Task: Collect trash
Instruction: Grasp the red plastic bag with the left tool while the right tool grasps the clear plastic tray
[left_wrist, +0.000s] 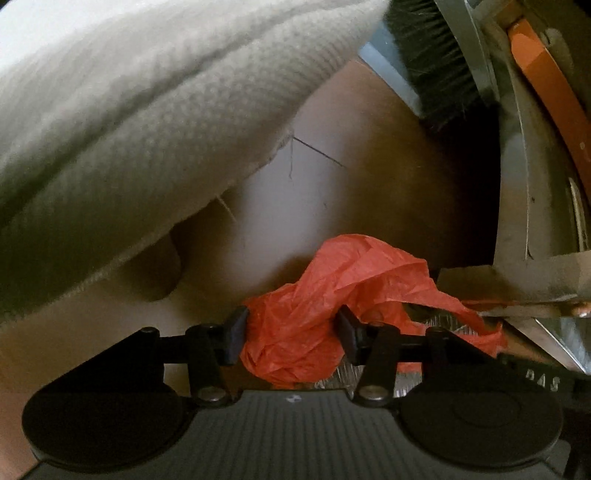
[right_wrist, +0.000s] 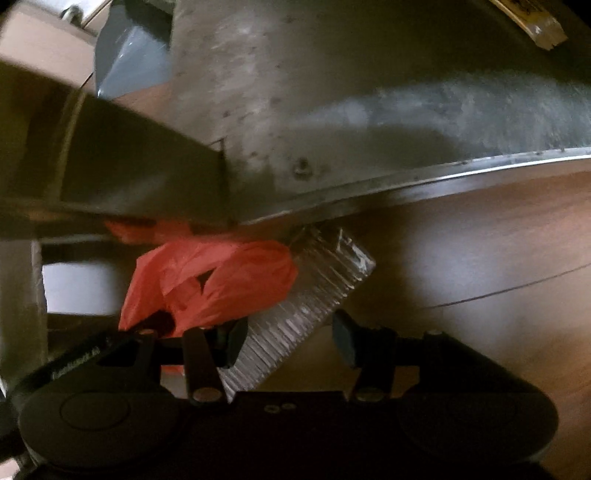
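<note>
Between the jaws of left gripper (left_wrist: 291, 334): crumpled red plastic bag (left_wrist: 332, 295), jaws spread around it, grip not yet closed | right gripper (right_wrist: 290, 341): jaws spread astride ribbed foil wrapper (right_wrist: 295, 325), bag just left | progress: early, nothing lifted or binned; both pieces left.

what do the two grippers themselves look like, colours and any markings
Both are matte black plastic. The left gripper has a grey ribbed plate between two round black discs, silver pivot screws on its linkage bars and flat black pads. The right gripper has the same build, with teal-tinted pads and faint white lettering, unreadable, on its side. No cables or sleeves show.
</note>
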